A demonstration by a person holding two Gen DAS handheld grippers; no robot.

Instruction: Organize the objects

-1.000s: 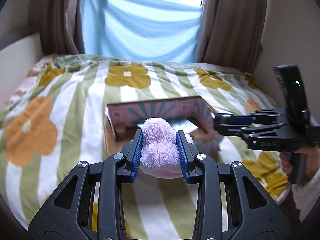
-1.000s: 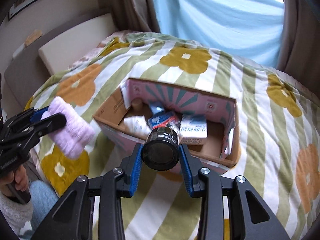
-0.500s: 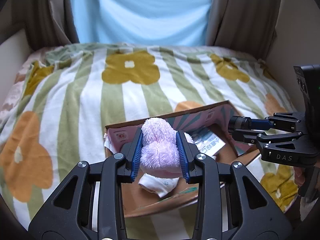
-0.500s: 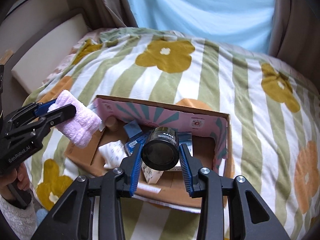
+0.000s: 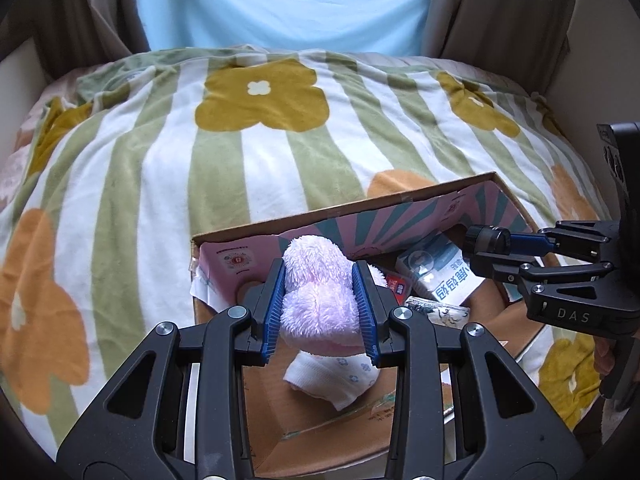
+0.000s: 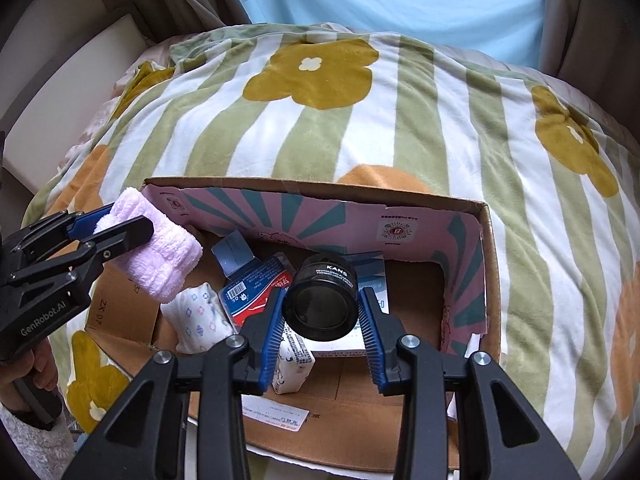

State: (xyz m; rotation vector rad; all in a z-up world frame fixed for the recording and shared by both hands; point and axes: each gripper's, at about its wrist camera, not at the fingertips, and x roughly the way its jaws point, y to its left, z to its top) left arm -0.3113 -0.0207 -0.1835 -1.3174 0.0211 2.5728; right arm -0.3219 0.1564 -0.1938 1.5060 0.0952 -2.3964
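Observation:
My left gripper (image 5: 319,312) is shut on a fluffy pink cloth roll (image 5: 318,292) and holds it over the left end of an open cardboard box (image 5: 344,212) with a pink and teal lining. My right gripper (image 6: 322,312) is shut on a black KANS jar (image 6: 322,300), held over the middle of the box (image 6: 486,264). The left gripper with the pink roll (image 6: 154,256) shows in the right wrist view at the left. The right gripper with the jar (image 5: 486,240) shows in the left wrist view at the right.
In the box lie a white flowered sock (image 6: 198,316), a red and blue packet (image 6: 256,288), a white carton (image 5: 440,272) and small boxes. The box sits on a bed with a green-striped flowered blanket (image 5: 224,152). Curtains (image 5: 488,12) hang behind.
Both grippers moved forward and down over the box with their loads. The pink roll went from beside the box to above its left end.

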